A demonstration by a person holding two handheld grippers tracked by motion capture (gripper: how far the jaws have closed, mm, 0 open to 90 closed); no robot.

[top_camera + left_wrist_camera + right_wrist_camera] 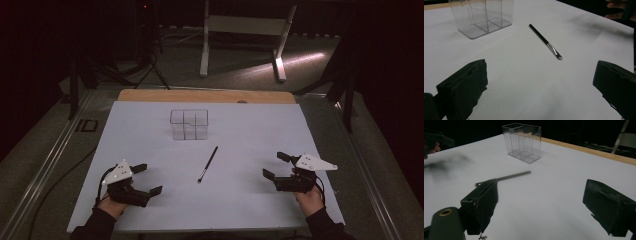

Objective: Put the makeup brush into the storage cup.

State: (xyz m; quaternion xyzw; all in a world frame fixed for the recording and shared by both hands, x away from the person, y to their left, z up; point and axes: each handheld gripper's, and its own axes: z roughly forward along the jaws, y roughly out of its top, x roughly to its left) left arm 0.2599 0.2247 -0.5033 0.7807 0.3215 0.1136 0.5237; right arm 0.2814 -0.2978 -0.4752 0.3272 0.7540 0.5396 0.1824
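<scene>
Your left gripper (148, 179) and right gripper (274, 165) both rest spread and empty at the near desk (250, 130) corners, flanking the makeup brush (207, 164) lying loose before the clear compartmented organizer (189, 124), ready for either to reach.

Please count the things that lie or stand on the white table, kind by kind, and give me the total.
Slim black make-up brush with a silver ferrule: 1
Clear plastic organiser box with compartments: 1
Hand-held black grippers with open jaws: 2, the left gripper and the right gripper
Total: 4
</scene>
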